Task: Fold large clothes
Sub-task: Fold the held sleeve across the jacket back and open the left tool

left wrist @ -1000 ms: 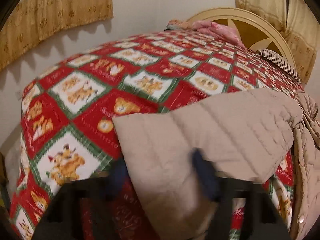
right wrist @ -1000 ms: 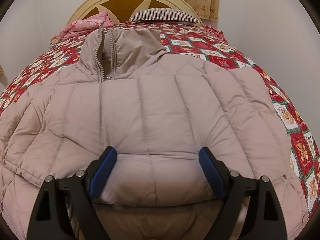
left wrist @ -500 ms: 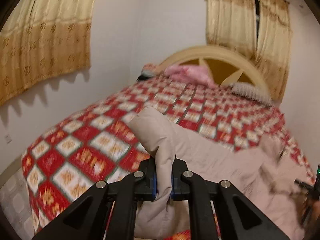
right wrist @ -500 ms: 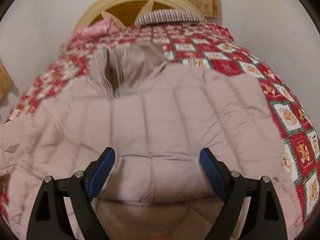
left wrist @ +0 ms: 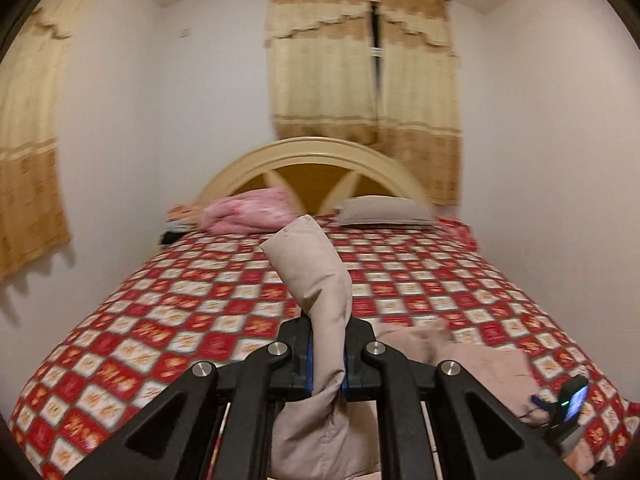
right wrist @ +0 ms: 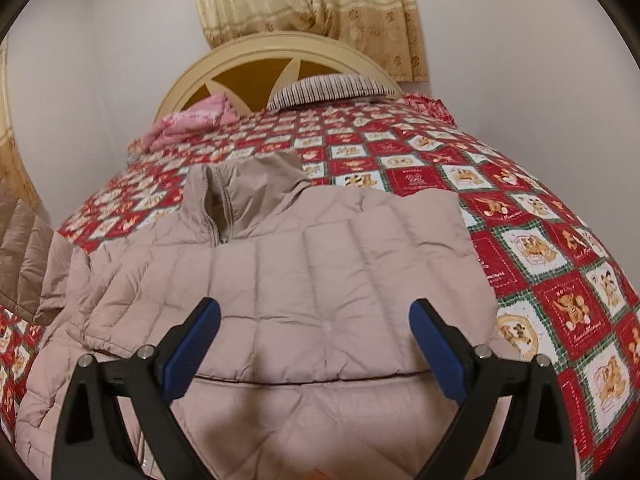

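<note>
Red patchwork bedding covers the bed (right wrist: 560, 240), and the jacket (right wrist: 320, 280) lies spread on it, collar toward the headboard (right wrist: 256, 56), flat so it can be folded. Left tool (left wrist: 326, 360) is pinching a sleeve (left wrist: 316, 276), lifted clear, probably to carry it across the body. Right tool (right wrist: 316, 344) hovers spread over the jacket, gripping nothing, perhaps ready to steady it.

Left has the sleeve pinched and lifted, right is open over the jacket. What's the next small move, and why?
Probably carry the left gripper toward the jacket body and lay the sleeve across it. The sleeve is clamped between its jaws and held above the bedspread, while the body lies flat on the bed. The right gripper is open above the body and could press it down so it doesn't drag.
</note>
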A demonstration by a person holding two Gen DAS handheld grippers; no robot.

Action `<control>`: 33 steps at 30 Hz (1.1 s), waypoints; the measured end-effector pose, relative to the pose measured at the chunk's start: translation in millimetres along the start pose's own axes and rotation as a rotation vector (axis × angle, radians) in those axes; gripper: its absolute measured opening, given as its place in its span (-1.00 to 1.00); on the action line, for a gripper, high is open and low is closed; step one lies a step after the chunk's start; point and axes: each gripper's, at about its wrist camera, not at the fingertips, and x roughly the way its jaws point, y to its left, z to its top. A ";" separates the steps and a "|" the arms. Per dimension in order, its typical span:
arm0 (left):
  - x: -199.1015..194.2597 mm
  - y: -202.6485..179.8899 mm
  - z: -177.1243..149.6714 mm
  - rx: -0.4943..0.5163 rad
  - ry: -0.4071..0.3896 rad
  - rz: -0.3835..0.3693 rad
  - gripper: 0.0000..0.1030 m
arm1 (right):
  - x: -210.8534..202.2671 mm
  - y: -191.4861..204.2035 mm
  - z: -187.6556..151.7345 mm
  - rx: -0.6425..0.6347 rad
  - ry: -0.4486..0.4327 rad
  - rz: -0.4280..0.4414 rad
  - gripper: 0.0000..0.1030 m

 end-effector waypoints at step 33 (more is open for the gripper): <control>148.5 -259.3 -133.7 0.249 0.273 -0.258 0.22 | -11.2 -92.2 -25.3 0.488 -0.119 0.041 0.91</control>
